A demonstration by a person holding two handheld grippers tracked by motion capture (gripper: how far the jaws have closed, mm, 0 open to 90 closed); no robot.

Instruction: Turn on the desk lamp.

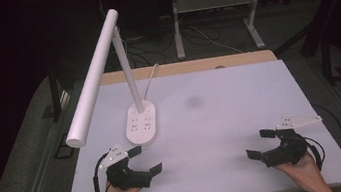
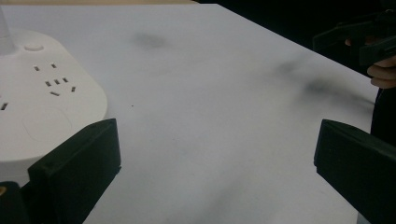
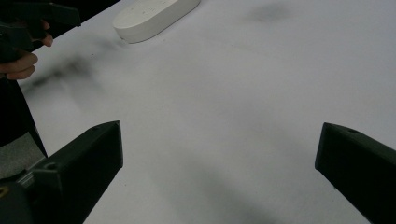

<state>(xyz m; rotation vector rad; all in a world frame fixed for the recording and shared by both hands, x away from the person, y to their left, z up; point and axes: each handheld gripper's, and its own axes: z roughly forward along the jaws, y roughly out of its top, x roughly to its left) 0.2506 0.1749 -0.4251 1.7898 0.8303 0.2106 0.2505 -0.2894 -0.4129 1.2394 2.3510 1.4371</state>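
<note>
A white desk lamp stands on the white table [image 1: 222, 119], its long tube head [image 1: 93, 79] slanting out over the left side. Its oval base [image 1: 142, 123] carries several socket holes and also appears in the left gripper view as base [image 2: 39, 98] and in the right gripper view as base [image 3: 154, 16]. My left gripper [image 1: 144, 160] rests near the front left edge, just in front of the base, jaws wide apart and empty. Near the front right my right gripper [image 1: 261, 144] sits, also open with nothing between its jaws.
A white cable [image 1: 149, 81] runs from the lamp base to the back edge. A faint dark smudge [image 1: 193, 102] marks the table's middle. Beyond the table stand metal desk legs [image 1: 176, 24] and floor cables. The other hand's gripper [image 2: 359, 39] sits at the upper right.
</note>
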